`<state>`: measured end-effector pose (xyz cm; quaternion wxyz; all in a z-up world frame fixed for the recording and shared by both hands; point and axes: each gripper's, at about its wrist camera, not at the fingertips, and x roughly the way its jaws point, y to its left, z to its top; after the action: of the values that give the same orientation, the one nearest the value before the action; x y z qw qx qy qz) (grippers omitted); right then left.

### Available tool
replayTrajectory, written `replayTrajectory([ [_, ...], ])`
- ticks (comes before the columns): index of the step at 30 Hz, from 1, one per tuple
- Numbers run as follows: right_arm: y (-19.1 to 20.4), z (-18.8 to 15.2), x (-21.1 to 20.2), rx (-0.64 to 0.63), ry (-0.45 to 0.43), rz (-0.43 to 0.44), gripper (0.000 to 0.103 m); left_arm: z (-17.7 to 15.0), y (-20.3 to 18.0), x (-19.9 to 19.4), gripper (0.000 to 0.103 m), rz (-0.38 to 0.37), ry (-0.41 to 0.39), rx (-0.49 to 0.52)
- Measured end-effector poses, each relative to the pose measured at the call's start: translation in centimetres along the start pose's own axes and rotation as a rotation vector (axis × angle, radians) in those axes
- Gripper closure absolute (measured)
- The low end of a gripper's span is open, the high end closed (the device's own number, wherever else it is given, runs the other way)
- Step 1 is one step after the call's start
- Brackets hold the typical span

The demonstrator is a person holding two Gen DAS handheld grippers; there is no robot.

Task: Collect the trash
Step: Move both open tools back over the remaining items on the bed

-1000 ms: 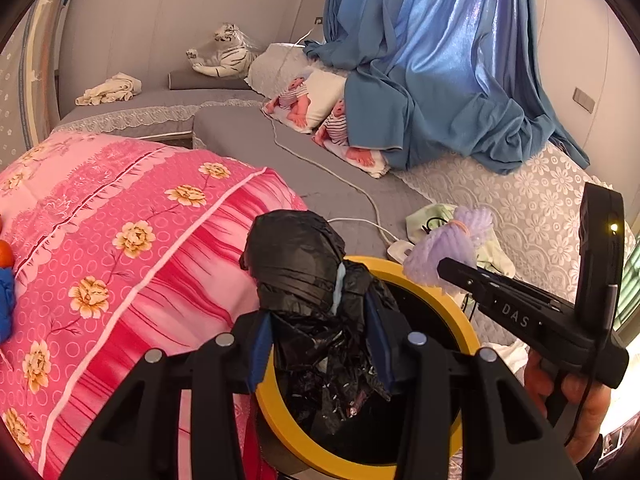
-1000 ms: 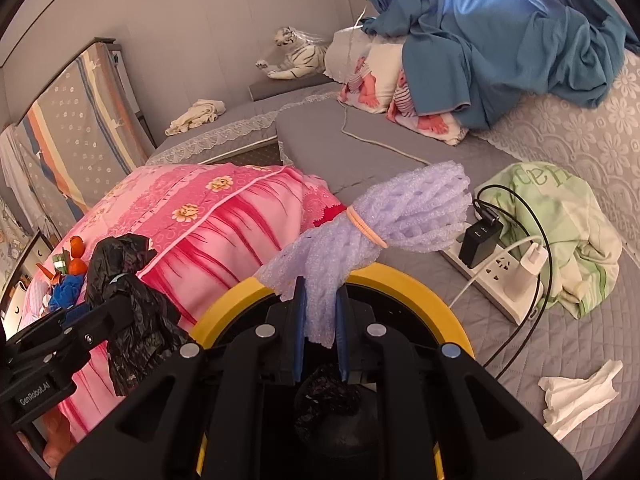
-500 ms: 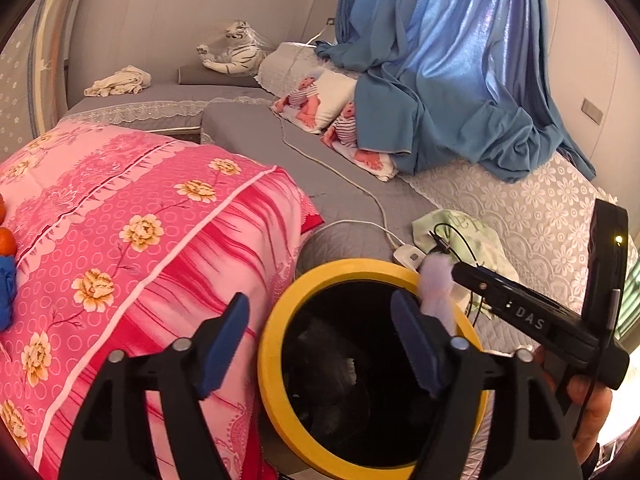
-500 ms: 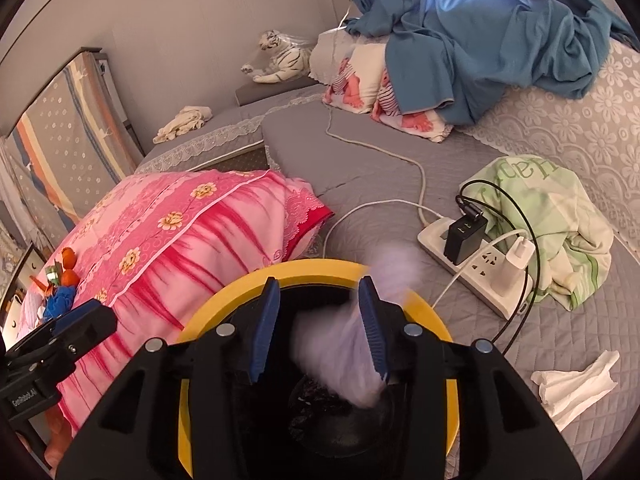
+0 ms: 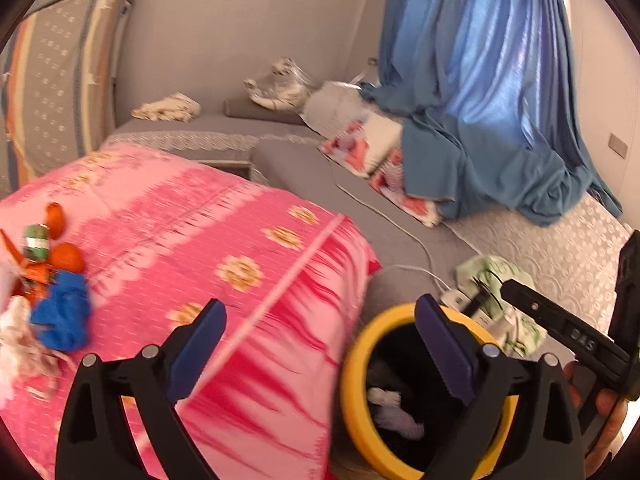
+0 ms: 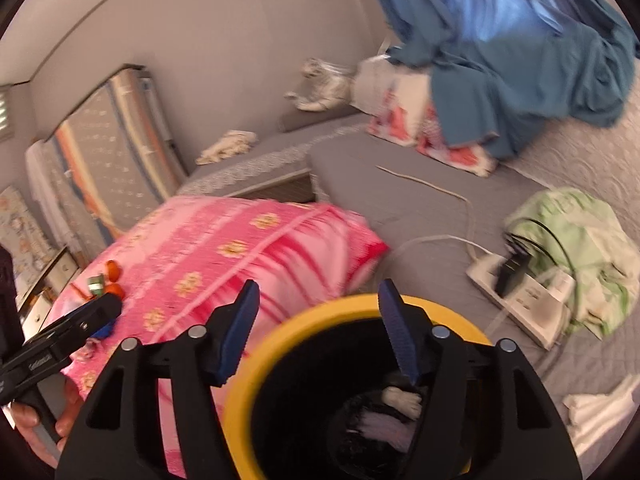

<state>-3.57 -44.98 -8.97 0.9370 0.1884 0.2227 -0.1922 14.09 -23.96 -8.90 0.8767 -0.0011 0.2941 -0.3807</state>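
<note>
Both empty and spread wide: left hand-held gripper (image 5: 320,344) with jaws apart above the pink quilt's (image 5: 200,240) edge, right hand-held gripper (image 6: 318,328) likewise open directly over the yellow-rimmed bin (image 6: 256,364). Inside the bin, pale purple foam netting (image 6: 380,426) and a white scrap lying on dark contents, so that much looks collected. Remaining trash in two places. First, a loose cluster (image 5: 44,288) on the quilt at far left in the left wrist view: orange peel-like bits, a green-labelled piece, a blue crumpled thing, white tissue beneath, strung roughly along the quilt's near-to-far line. Lying well to the left of the left hand-held gripper and apart from it, clearly nearer that hand than the other; probably calls for a swing leftward and a turn of the jaws across the cluster's run. Second, a crumpled white tissue (image 6: 592,408) on the grey bed cover (image 6: 400,200), low and to the right of the right hand-held gripper, past the power strip (image 6: 516,292) and its cables. Nearer the right hand by far. Risk there, judging by closeness: snagging a cable instead of the tissue. Motion blur throughout, so finer detail of the small pieces not readable.
</note>
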Motion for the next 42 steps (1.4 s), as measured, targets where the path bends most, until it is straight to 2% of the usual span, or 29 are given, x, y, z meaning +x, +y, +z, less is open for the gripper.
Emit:
replayTrajectory([
  [6,5.9,0.6,1.0,-0.091,-0.009,0.120,0.036,1.2,4.5,-3.2,0.009,0.097,-0.074,-0.024],
  [10,9.7,0.7,1.9,-0.147,-0.006,0.193,0.036,1.5,7.8,-5.4,0.008,0.171,-0.111,-0.051],
  [17,16.6,-0.3,4.4,-0.242,0.060,0.317,0.034,0.7,14.1,-9.0,0.008,0.317,-0.133,-0.100],
  [20,19.1,-1.1,5.5,-0.279,0.093,0.348,0.032,0.0,16.8,-10.7,0.008,0.385,-0.135,-0.115],
  [30,26.2,-5.1,9.0,-0.422,0.220,0.410,0.031,-2.9,23.7,-14.5,0.008,0.515,-0.128,-0.199],
  [35,28.5,-6.0,11.1,-0.436,0.288,0.441,0.031,-4.2,26.9,-14.8,0.008,0.549,-0.083,-0.253],
  [42,30.7,-6.7,14.8,-0.429,0.368,0.442,0.032,-5.3,29.0,-13.7,0.008,0.561,-0.032,-0.269],
])
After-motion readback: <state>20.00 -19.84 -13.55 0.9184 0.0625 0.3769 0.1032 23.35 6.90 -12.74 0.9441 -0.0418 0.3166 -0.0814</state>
